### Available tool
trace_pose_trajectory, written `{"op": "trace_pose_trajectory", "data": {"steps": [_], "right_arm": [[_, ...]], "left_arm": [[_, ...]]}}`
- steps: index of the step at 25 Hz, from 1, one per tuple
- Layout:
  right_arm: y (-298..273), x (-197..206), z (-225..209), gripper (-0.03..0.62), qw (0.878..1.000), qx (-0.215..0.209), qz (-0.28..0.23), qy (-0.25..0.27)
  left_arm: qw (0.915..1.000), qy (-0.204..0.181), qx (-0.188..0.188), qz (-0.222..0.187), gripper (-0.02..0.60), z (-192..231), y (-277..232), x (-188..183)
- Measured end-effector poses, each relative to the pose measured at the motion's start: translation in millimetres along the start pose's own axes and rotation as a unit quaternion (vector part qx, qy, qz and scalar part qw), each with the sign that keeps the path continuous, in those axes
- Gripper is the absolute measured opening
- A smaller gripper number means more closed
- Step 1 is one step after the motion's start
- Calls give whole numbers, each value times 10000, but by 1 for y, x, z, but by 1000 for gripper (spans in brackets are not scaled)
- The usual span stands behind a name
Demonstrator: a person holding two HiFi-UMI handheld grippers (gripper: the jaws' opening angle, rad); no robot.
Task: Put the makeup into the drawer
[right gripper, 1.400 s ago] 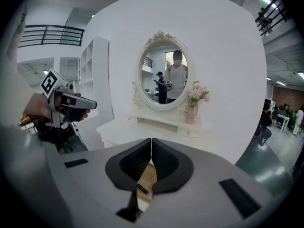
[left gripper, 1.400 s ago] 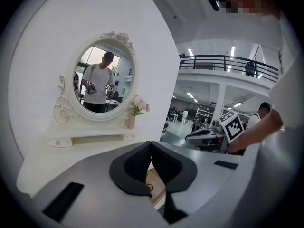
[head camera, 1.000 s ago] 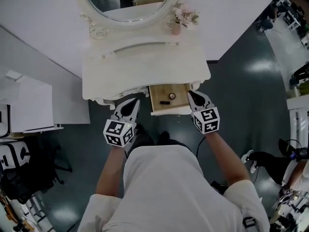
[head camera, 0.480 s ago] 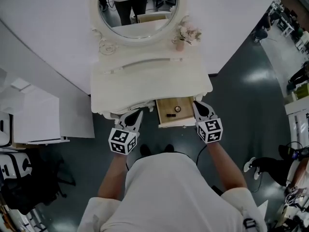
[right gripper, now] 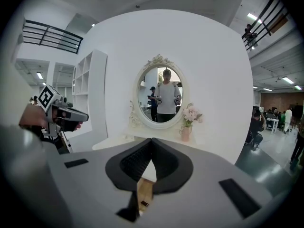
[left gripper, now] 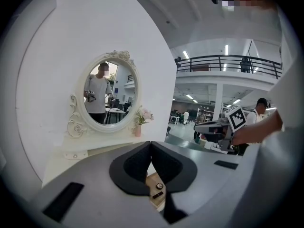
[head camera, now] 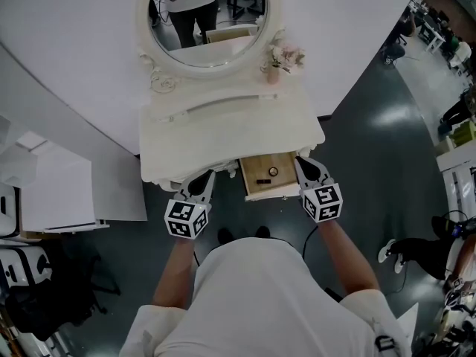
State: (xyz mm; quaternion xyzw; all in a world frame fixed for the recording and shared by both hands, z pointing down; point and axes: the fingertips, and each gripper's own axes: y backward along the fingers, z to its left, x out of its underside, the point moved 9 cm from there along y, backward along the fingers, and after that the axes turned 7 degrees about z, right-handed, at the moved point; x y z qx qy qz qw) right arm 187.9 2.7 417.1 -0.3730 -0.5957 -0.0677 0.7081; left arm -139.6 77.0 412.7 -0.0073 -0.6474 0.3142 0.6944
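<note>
- Makeup (head camera: 274, 172) already in the open drawer (head camera: 256, 171): a round piece on the wooden bottom, with a dark stick (head camera: 263, 181) just beside it.
- Both pieces also visible past the fingers in the left gripper view, lying loose and touched by nothing.
- No other makeup to be seen on the surface (head camera: 223, 125), so the placing step judged done.
- Probably left to do: pushing the drawer back in, as it stands pulled out from under the front edge of the surface.
- Left gripper (head camera: 206, 175): fingers closed on each other and empty, near the front edge, to the left of the drawer.
- Right gripper (head camera: 301, 163): fingers closed as well, gripping nothing, just beside the drawer's right front corner.
- Surface: cream vanity top, with an oval mirror (head camera: 207, 17) at the back and pink flowers (head camera: 285, 56) in a small vase to its right.
- Room: curved white wall (head camera: 357, 21) behind, dark glossy floor (head camera: 372, 162), white cabinet (head camera: 52, 177) to the left, and an open hall with people far off.
</note>
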Motion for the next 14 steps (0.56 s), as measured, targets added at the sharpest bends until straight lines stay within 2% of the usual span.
{"op": "trace_pose_trajectory", "data": {"steps": [14], "right_arm": [[11, 1, 2, 28, 10000, -10, -33, 0]], "left_arm": [[9999, 47, -50, -89, 17, -5, 7, 0]]}}
